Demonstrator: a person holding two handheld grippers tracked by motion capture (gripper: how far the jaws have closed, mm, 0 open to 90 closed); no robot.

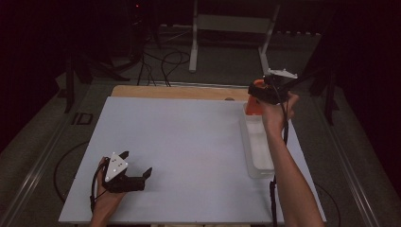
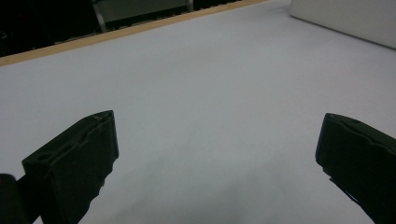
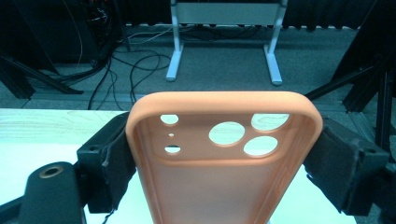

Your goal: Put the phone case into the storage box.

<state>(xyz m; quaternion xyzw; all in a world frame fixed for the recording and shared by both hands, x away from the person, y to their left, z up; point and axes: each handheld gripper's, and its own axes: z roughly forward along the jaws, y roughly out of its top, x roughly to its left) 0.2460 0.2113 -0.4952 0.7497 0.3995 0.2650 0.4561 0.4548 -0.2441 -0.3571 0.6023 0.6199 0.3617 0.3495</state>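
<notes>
Two tongs: right tongs (image 3: 224,154) clamp my orange phone case (image 3: 224,140); left tongs (image 2: 215,158) gape empty. Lower it level into the far-right tray (image 1: 257,142).

We note a white table (image 1: 189,142) with a wooden strip (image 1: 179,91) along its far edge. Beyond it, on the grey floor (image 1: 222,66), stand a pale metal frame (image 1: 231,23) and loose black cables (image 1: 165,61); a dark stand (image 1: 80,66), possibly a tripod, sits far left.

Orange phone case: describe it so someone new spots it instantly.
Start at the white table and go to the clear bin along its right edge. Above the bin's far end, the right gripper clamps the orange phone case by its sides. It's the only orange item, with round camera cutouts.
</notes>
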